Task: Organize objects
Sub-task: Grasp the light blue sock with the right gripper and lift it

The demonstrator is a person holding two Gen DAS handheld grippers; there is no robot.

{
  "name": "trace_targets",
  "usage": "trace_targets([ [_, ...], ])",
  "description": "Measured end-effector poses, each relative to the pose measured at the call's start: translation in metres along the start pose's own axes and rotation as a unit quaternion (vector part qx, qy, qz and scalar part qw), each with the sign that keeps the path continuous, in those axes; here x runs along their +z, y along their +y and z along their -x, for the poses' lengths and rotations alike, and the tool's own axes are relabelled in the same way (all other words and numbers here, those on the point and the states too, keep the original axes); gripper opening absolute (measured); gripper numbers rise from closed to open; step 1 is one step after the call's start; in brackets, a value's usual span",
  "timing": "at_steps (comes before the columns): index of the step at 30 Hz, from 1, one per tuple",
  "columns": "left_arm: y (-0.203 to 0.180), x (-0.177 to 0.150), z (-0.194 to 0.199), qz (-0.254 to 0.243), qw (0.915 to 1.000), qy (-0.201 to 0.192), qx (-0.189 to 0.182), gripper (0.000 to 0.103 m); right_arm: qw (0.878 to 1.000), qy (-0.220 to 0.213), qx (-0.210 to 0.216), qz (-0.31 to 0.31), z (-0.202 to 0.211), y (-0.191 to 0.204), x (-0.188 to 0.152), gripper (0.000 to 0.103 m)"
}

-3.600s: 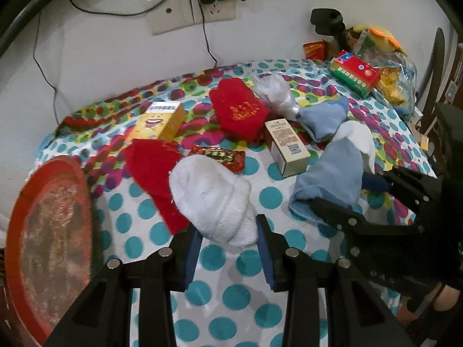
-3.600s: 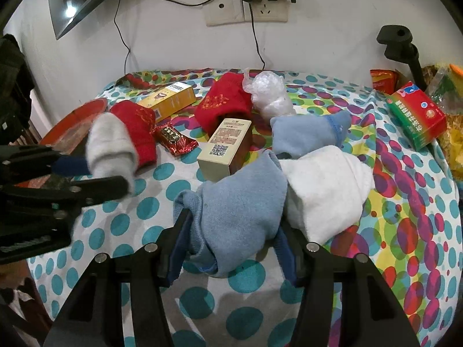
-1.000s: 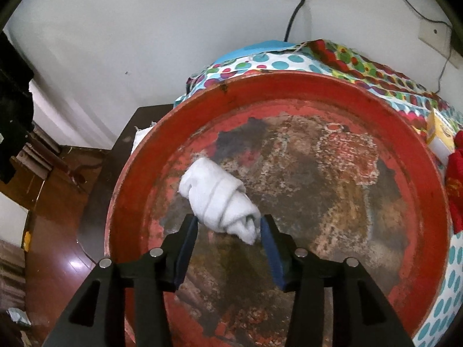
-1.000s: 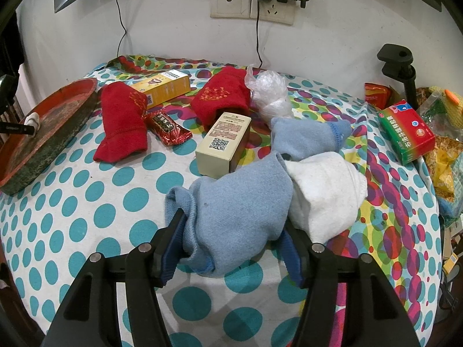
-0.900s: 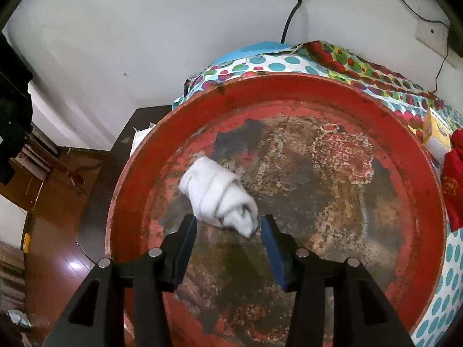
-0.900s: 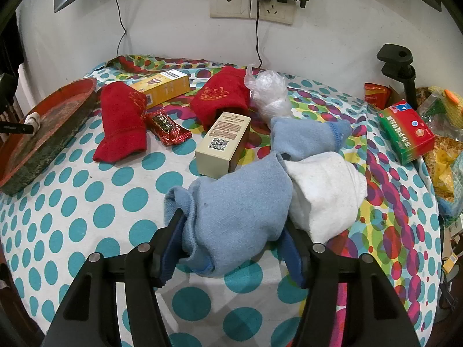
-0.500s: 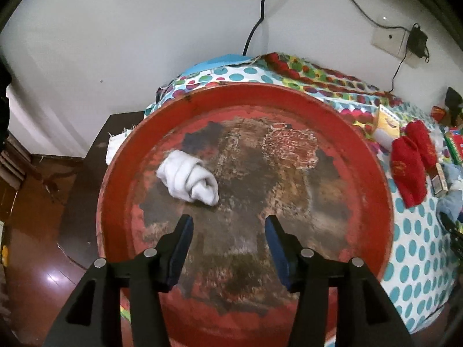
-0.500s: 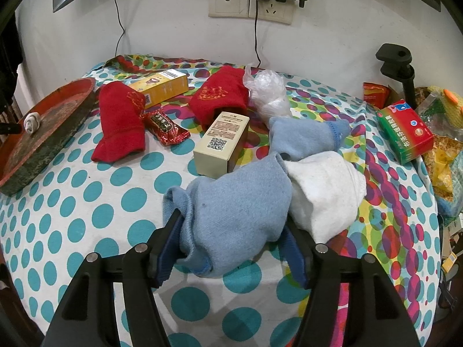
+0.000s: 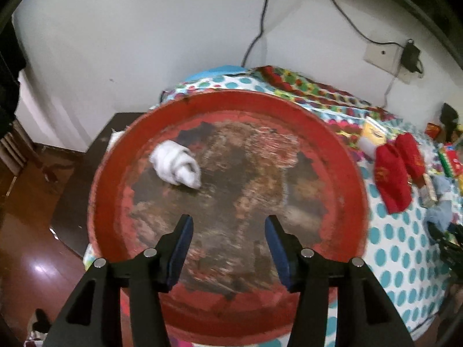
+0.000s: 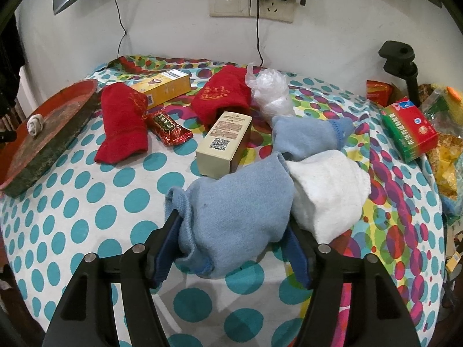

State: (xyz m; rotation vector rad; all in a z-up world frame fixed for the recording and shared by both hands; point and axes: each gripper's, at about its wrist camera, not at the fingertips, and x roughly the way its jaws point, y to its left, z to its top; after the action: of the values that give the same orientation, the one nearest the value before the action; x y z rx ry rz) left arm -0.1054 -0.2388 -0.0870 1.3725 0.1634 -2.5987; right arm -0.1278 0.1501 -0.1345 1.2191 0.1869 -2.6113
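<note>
Polka-dot covered table [image 10: 86, 202], cluttered surface.
On it: round red tray [image 10: 55, 133], two red socks [image 10: 123, 124], yellow box [image 10: 165, 86], beige box [image 10: 224, 144], red snack packet [image 10: 167, 127], plastic bag [image 10: 270, 92], blue socks [image 10: 237, 217], white sock [image 10: 330, 190], red-green box [image 10: 408, 128].

Worn, flaking red tray [image 9: 341, 156]; soft knitted white sock [image 9: 176, 167]

We see a white wall [image 10: 332, 43] behind the surface [image 10: 86, 202], w/ a double wall socket [image 10: 251, 1] holding plugs, black cords [image 10: 120, 23] hanging down. Polka-dot cloth covers the surface. Glossy brown wood floor [image 9: 31, 263] at left, dark low side table [image 9: 84, 185] beside it. Light glare on the floor.
</note>
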Motion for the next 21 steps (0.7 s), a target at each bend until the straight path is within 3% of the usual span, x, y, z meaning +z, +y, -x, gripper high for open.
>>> trace_targets([
  [5,-0.008,-0.004,0.005,-0.043,0.9983,-0.024,0.03,0.053,1.0,0.007,0.005,-0.002,0.0,0.001,0.001,0.069],
  [12,-0.004,-0.004,0.003,-0.052,0.9977,-0.035,0.025,0.053,0.998,0.029,-0.002,-0.059,0.0,0.004,0.009,0.072],
  [18,0.009,-0.004,-0.001,-0.034,0.9988,-0.028,0.022,0.053,0.996,0.035,-0.049,-0.059,0.0,0.014,0.015,0.045],
  [21,0.02,-0.003,0.0,-0.016,0.9994,-0.025,0.019,0.053,0.997,0.03,-0.051,-0.058,0.008,0.02,0.017,0.044],
])
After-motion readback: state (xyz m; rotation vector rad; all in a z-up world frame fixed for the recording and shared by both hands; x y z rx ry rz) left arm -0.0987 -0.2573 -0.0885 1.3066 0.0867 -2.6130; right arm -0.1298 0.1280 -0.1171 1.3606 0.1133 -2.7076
